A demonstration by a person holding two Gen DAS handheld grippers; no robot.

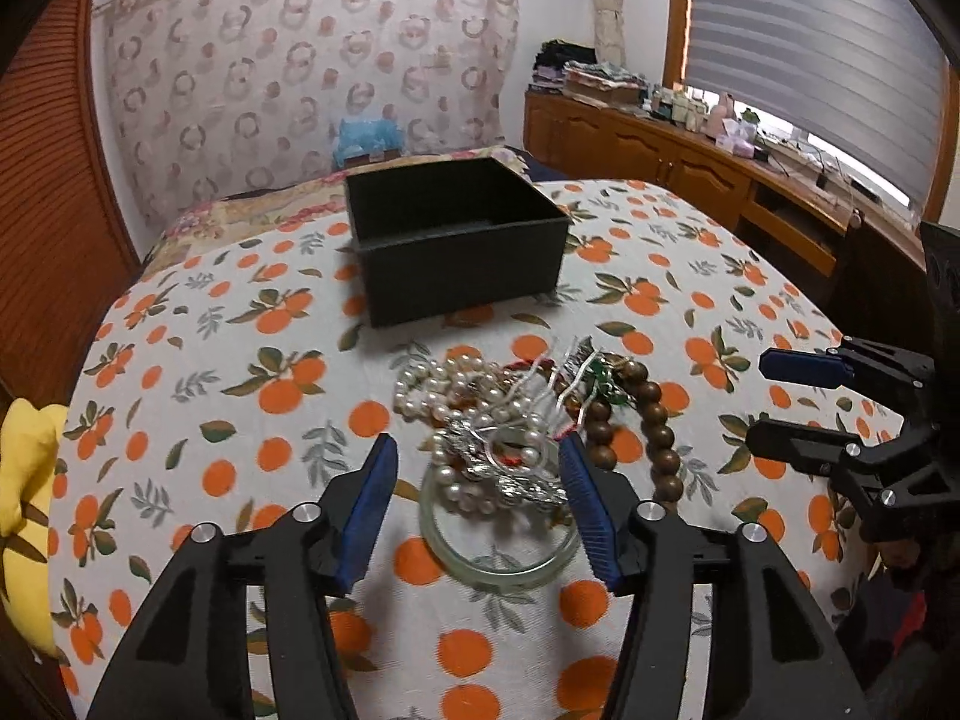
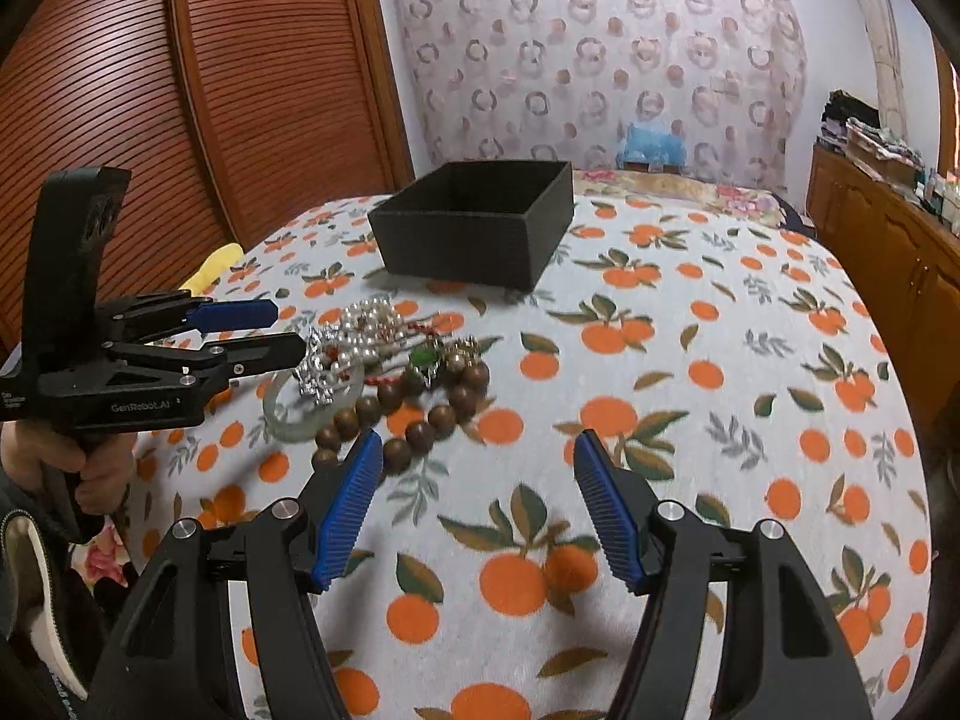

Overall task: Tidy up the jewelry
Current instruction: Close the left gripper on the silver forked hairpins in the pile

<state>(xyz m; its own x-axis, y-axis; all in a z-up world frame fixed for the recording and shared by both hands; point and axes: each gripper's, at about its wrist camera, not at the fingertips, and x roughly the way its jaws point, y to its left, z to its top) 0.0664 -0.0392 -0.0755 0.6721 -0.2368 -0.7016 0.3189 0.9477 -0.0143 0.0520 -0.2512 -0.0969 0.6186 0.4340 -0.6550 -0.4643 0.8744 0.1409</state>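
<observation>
Left gripper (image 1: 477, 468) jaws gape around the glass bangle (image 1: 498, 546), lower centre, right gripper (image 2: 477, 462) jaws apart, empty; tangled pearls (image 1: 456, 390) could drag along.

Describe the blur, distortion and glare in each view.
Left wrist view: fisheye bends the room's edges, dark corners, jewelry pile slightly smeared, window blind bright. Right wrist view: same bending, tablecloth soft near the fingers, no strong glare.

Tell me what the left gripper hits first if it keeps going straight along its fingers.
Most likely the pale green glass bangle and the pearl-and-silver jewelry tangle lying across it. The left gripper stands open and angled down at them; depth is hard to judge.
</observation>
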